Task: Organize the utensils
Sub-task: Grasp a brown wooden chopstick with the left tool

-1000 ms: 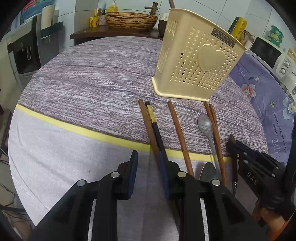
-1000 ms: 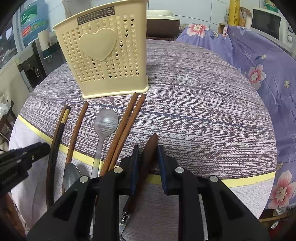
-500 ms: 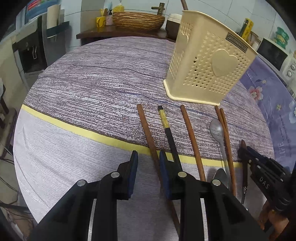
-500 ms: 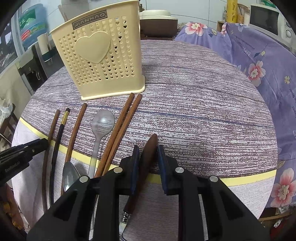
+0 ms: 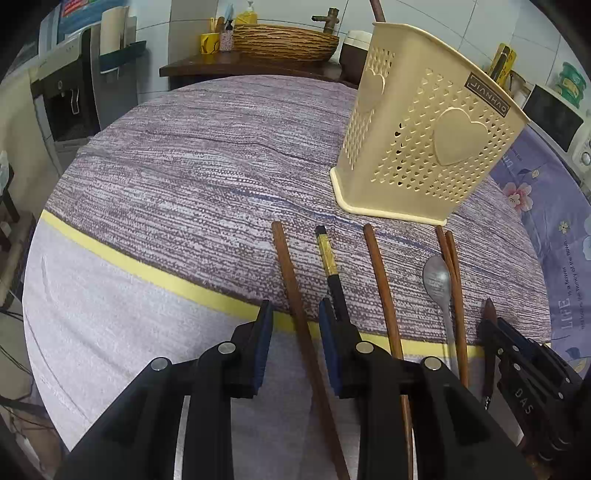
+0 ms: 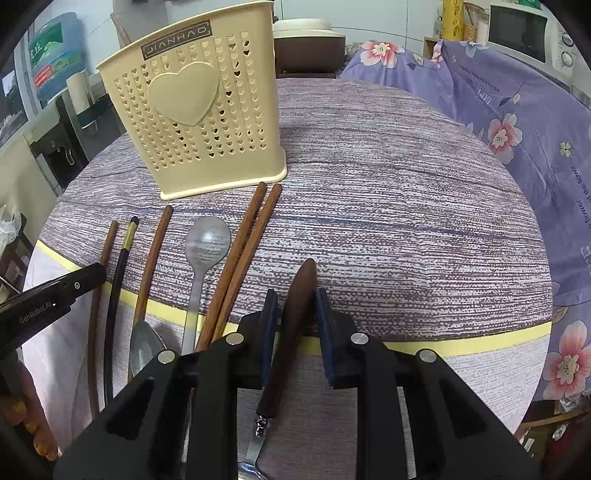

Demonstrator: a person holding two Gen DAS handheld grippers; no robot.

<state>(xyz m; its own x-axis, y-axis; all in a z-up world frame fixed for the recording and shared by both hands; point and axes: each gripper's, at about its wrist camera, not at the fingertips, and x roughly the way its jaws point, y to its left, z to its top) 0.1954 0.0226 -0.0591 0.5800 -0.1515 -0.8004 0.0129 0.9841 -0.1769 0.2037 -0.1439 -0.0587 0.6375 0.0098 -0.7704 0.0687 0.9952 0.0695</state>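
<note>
My left gripper (image 5: 295,317) is open, and a brown chopstick (image 5: 291,280) lies on the table between its fingers without touching the pads. A black chopstick with a gold band (image 5: 327,254) runs beside its right finger. My right gripper (image 6: 295,306) is open around the wooden handle (image 6: 301,291) of a metal utensil that lies flat. The handle sits close to the right pad, with a gap on the left. Another chopstick (image 6: 153,258), a spoon (image 6: 207,243) and a chopstick pair (image 6: 243,258) lie between the grippers. The cream perforated holder (image 6: 192,122) stands behind them.
A second spoon (image 6: 142,347) lies near the table's front edge. Purple floral cloth (image 6: 517,122) covers furniture to the right, with a microwave (image 6: 517,33) behind it. A woven basket (image 5: 284,40) and a water dispenser (image 5: 66,96) stand beyond the round table.
The left gripper has shifted sideways, so the brown chopstick now lies between its fingers instead of by the right finger. The right gripper has stayed put.
</note>
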